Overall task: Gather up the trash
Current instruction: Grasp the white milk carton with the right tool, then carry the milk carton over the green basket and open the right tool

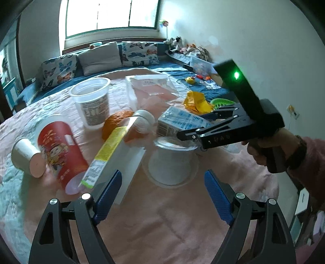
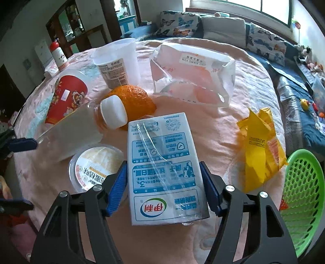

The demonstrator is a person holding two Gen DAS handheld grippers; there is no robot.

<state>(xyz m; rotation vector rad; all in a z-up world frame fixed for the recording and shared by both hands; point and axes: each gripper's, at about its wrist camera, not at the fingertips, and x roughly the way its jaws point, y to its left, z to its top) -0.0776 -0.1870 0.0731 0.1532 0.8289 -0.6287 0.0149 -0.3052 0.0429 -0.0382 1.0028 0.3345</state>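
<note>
Pink quilted bedding point(image 2: 233, 130) covers the bed I am working over, with butterfly-print cushions point(image 2: 178, 22) and a bright window point(image 1: 111, 16) behind. My right gripper point(image 2: 164, 182) has its blue ribbed fingers point(image 2: 116, 188) on either side of a white-and-blue milk carton point(image 2: 162, 162) lying flat on the bedding; both pads sit right against its sides, though I cannot tell whether they press yet. Just left of the carton lies a round clear tub with a printed lid point(image 2: 93, 166), and beyond it a clear bottle with a white cap point(image 2: 112, 112) leans in front of an orange fruit point(image 2: 132, 99). A red printed paper cup point(image 2: 65, 99) lies tipped further left, a tall clear plastic cup point(image 2: 117, 63) stands behind, and a clear plastic bag point(image 2: 193, 79) rests beyond the carton. A crumpled yellow wrapper point(image 2: 258, 150) lies to the right, near a green perforated plastic basket point(image 2: 300, 195). My left gripper point(image 1: 162, 195) hovers with fingers spread and nothing between them, near the tub point(image 1: 170, 162).
</note>
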